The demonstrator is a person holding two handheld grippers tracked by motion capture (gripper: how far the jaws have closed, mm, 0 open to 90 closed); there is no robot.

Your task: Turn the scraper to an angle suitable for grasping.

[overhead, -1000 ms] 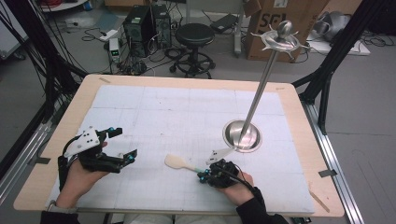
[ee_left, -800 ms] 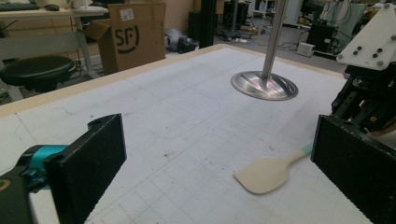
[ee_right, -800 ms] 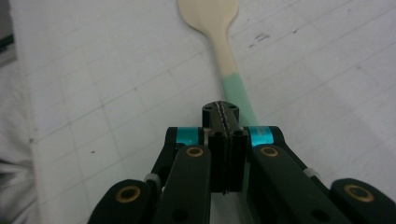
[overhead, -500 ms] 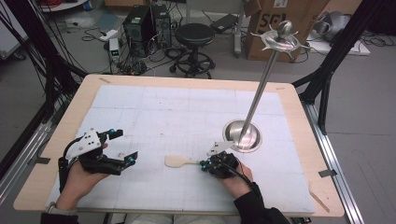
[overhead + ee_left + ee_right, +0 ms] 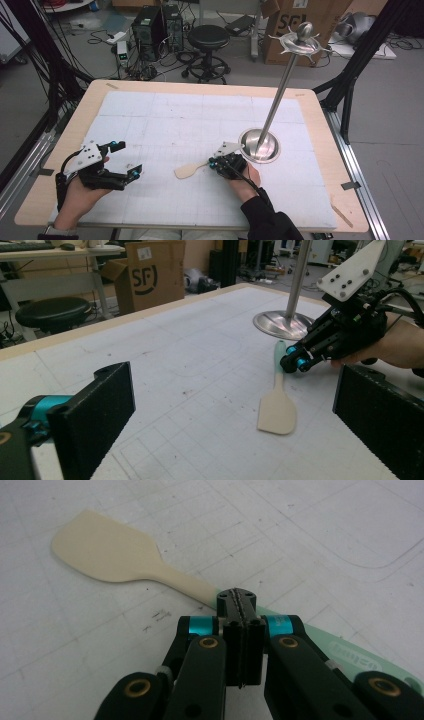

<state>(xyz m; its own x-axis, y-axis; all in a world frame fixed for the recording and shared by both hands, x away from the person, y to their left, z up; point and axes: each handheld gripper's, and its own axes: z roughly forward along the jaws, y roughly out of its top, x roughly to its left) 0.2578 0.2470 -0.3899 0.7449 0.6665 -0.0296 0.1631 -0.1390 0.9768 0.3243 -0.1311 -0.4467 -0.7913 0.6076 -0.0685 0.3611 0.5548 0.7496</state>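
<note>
On the white mat [image 5: 175, 120], toward the near side of the table [image 5: 200, 86]: a spatula [image 5: 187, 171], flat on its back. Wide cream blade [image 5: 105, 552] pointing toward the left gripper, pale green handle running back under the right gripper [image 5: 211, 163]. Right at that handle, the tip of the right gripper, jaws squeezed tight together with nothing between them. Over the handle, not around it; cannot tell if touching or just above. Behind that gripper, a hand and a dark sleeve. Just beyond it on the right, a shiny metal stand [image 5: 259, 145] with a round base and a tall thin pole. Well apart on the left side of the mat, the left gripper [image 5: 127, 158], low in the other hand, jaws spread wide and holding nothing, aimed across at the spatula. Past the far edge of the table, on the floor, a black stool [image 5: 208, 35] and a brown cardboard box [image 5: 290, 22].
</note>
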